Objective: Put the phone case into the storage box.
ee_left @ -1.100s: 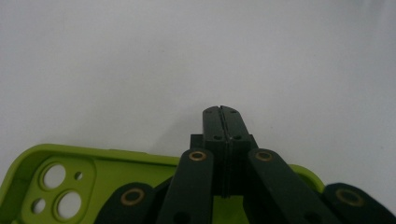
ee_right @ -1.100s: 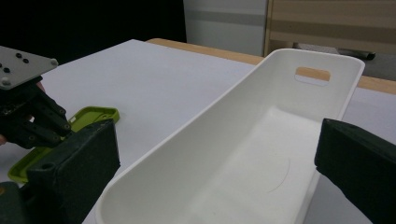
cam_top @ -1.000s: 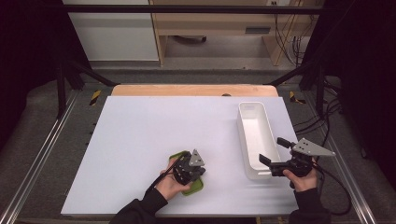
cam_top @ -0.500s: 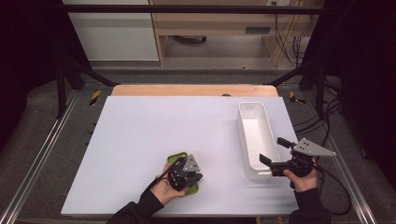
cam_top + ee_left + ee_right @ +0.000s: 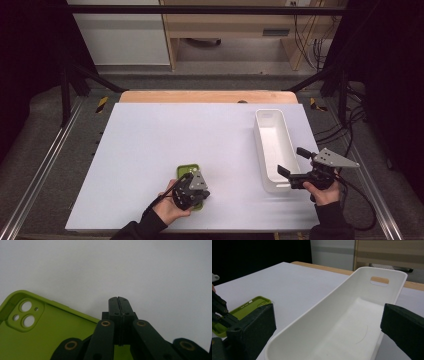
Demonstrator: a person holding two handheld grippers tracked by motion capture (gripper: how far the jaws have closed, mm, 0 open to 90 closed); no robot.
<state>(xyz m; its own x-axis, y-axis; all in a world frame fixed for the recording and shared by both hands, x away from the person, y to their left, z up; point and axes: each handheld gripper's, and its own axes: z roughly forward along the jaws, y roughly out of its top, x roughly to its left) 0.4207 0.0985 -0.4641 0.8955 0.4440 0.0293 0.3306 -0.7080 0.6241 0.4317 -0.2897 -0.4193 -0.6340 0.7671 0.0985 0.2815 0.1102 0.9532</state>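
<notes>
Lime-green soft phone case (image 5: 188, 176) lay flat on white table (image 5: 150, 150), left gripper (image 5: 119, 300) over its near end, jaws pressed together, nothing between; right gripper (image 5: 289, 167) gaped wide at long white plastic bin (image 5: 272, 145); pickup stage, judged; next move needed jaws parted to straddle case edge.

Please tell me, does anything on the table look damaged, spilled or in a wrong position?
Nothing stands out. The green phone case lies flat on the white table, inner side up, under the shut left gripper. The white bin stands upright and empty, the open right gripper at its near end. No spill or damage shows.
</notes>
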